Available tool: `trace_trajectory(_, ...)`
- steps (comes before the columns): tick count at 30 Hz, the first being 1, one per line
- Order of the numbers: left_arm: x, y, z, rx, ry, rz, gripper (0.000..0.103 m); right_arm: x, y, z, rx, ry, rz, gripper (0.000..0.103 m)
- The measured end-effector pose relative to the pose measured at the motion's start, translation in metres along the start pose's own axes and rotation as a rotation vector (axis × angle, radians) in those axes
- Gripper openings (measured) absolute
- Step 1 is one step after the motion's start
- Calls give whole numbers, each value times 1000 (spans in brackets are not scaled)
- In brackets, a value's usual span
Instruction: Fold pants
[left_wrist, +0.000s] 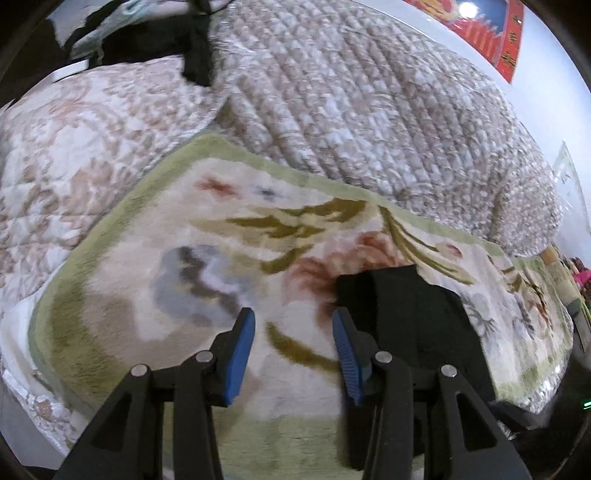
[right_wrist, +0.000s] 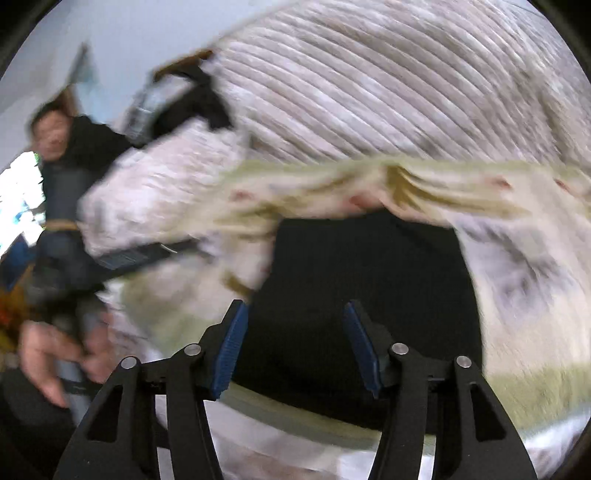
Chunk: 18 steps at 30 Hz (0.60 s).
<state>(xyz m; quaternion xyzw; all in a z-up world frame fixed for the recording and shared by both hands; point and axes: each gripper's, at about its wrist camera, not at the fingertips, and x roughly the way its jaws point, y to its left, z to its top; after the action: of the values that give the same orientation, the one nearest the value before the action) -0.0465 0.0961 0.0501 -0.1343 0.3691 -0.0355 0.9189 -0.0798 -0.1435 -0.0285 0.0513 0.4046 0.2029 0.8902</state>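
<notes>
Two grippers are in view, one per wrist camera, both over a floral blanket (left_wrist: 229, 236) spread on a bed covered by a quilted bedspread (left_wrist: 369, 110).

Left gripper (left_wrist: 293, 326): fingers spread, nothing between the blue pads (left_wrist: 240, 362); only bare blanket shows in the gap. The black pants (left_wrist: 410, 314), folded into a dark block, lie in the lower right of the frame, just beside and partly behind the right-hand finger. Contact with that finger cannot be determined.

Right gripper (right_wrist: 293, 321): fingers spread, not pinching anything. The frame is heavily blurred. The pants (right_wrist: 369, 266) fill the centre of the frame directly beyond and between the fingers (right_wrist: 231, 350), lying flat on the blanket (right_wrist: 517, 295). The pads are not pressing on the cloth.

At the left edge of the right view, a person's hand (right_wrist: 55, 354) holds the other gripper's handle. A dark garment (left_wrist: 199, 48) lies on the bedspread at the upper left of the left view.
</notes>
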Motion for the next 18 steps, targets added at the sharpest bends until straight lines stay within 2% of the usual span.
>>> trace_trajectory(1,0,-6,1,12,1,-13,46,3,-2,-2,-4,16,0,39)
trace_trajectory(2,0,-12,2,28,-2,-23,46,-3,-3,0,-13,-9,14,37)
trace_trajectory(4,1,-22,4,49,-2,-41,46,-14,-9,11,16,-39,58,37)
trace_trajectory(7,7,-39,8,75,19,-69,46,-23,-25,34,15,-86,5,37)
trace_trajectory(11,20,-67,18,140,60,-113,46,-13,-49,66,1,-58,-48,36)
trace_trajectory(13,29,-78,23,160,81,-138,46,-2,-65,76,24,-21,-49,27)
trace_trajectory(15,42,-90,29,205,92,-140,46,9,-77,87,46,0,-41,14)
trace_trajectory(17,60,-97,29,236,120,-142,46,16,-82,94,37,10,-53,6)
trace_trajectory(18,70,-97,28,239,145,-132,46,24,-84,99,34,20,-47,6)
